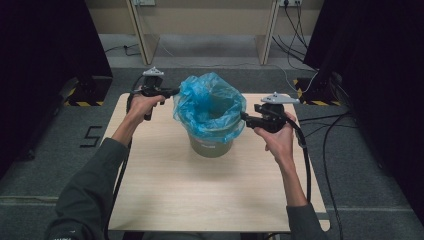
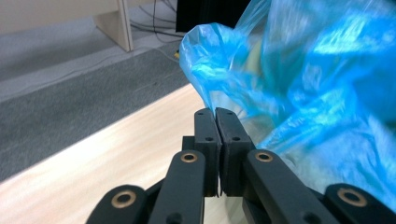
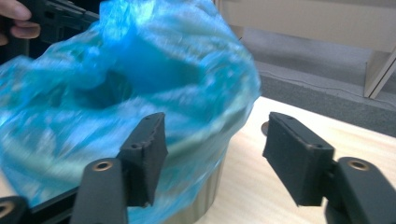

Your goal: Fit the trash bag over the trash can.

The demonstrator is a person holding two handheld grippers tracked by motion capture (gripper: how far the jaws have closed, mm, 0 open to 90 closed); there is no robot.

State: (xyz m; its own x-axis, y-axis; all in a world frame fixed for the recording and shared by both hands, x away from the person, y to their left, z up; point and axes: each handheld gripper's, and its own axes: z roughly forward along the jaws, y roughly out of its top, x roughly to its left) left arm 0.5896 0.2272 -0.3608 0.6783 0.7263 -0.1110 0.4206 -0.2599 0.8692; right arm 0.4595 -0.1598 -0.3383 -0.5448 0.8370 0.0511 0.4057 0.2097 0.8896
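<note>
High view places the table (image 1: 165,195) under a bin (image 1: 212,145) near its far middle, lined with a blue bag (image 1: 210,102) whose edge folds over the rim. Left gripper (image 1: 176,92) pinches the bag's edge, presumably to pull it outward; left gripper view confirms pressed jaws. Right gripper (image 3: 212,154), jaws spread, faces the rim; right gripper view shows that gap.
</note>
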